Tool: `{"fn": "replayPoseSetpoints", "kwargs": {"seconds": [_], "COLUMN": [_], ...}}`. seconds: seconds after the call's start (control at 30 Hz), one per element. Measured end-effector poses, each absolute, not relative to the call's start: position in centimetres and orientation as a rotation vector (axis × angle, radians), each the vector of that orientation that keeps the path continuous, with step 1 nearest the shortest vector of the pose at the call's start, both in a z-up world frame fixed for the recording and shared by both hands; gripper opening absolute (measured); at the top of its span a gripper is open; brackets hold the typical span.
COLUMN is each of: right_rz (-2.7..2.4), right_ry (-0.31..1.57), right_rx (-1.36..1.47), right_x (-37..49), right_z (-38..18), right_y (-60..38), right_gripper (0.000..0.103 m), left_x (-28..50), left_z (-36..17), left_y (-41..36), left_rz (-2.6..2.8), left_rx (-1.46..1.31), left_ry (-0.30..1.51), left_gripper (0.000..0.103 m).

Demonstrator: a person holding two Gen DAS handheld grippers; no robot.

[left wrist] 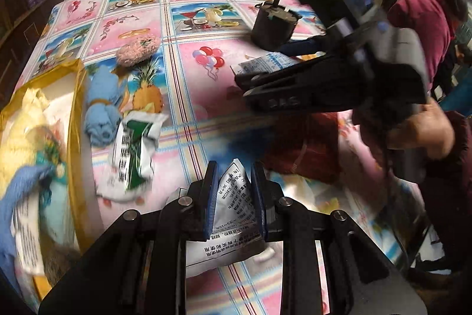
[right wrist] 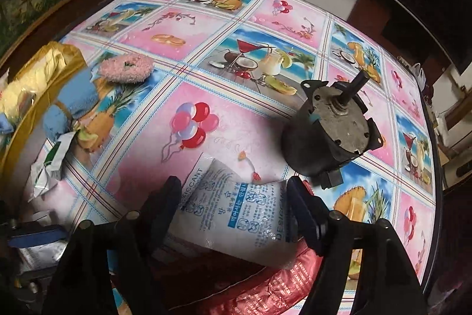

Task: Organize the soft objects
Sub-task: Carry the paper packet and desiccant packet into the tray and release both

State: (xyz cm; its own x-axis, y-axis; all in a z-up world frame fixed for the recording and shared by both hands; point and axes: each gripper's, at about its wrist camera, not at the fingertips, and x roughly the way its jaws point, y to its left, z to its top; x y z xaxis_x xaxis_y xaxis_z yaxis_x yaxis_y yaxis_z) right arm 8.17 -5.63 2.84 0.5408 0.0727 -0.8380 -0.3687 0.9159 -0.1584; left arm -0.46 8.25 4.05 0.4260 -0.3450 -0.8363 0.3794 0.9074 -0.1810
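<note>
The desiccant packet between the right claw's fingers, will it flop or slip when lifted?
The desiccant packet looks pillowy and granule-filled, so it would probably sag at both ends. Its film looks glossy, so it may slip. It probably lifts easily, being a small pouch.

Left wrist view low over surface (left wrist: 224,96) facing far wall, right wrist view close above, both sharing motor (right wrist: 330,132), balloon print.

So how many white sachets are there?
3: a black-printed sachet in the left tongs, a desiccant sachet between the right tongs, a green-striped sachet on the tablecloth. The box may hide more.
</note>
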Motion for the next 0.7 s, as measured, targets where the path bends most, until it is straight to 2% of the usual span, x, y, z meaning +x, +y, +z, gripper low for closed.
{"fn": "replayPoseSetpoints", "kwargs": {"seconds": [0.2,0.3,0.33,0.37,0.4,0.47,0.53,0.7], "right_rz": [0.290,0.313,0.315,0.303,0.294,0.309,0.285,0.285], "right_ry": [0.987,1.046,1.055,1.044,1.036,1.056,1.043,0.974], "right_rx": [-0.392,-0.291,-0.263,-0.256,-0.249,-0.203,-0.208,-0.089], "right_x": [8.3,9.1,9.1,8.9,8.7,8.4,7.9,6.8], "right_z": [2.3,2.2,2.2,2.3,2.5,2.7,2.7,4.4], "right_y": [-5.8,-7.2,-7.7,-8.0,-8.3,-8.8,-8.8,-9.8], "right_gripper": [0.090,0.090,0.085,0.071,0.064,0.059,0.046,0.044], "left_x": [-3.5,-4.7,-4.8,-5.0,-5.0,-5.4,-5.7,-7.3], "left_z": [5.8,6.3,6.4,6.4,6.5,6.6,7.1,9.2], "left_y": [9.1,9.9,10.3,10.8,11.2,12.1,13.2,16.7], "left_rz": [-0.497,-0.506,-0.505,-0.503,-0.499,-0.485,-0.472,-0.403], "left_rx": [-0.036,-0.085,-0.101,-0.119,-0.134,-0.167,-0.199,-0.256], "left_ry": [0.973,0.949,0.943,0.938,0.934,0.927,0.913,0.838], "left_gripper": [0.021,0.021,0.021,0.021,0.021,0.021,0.021,0.021]}}
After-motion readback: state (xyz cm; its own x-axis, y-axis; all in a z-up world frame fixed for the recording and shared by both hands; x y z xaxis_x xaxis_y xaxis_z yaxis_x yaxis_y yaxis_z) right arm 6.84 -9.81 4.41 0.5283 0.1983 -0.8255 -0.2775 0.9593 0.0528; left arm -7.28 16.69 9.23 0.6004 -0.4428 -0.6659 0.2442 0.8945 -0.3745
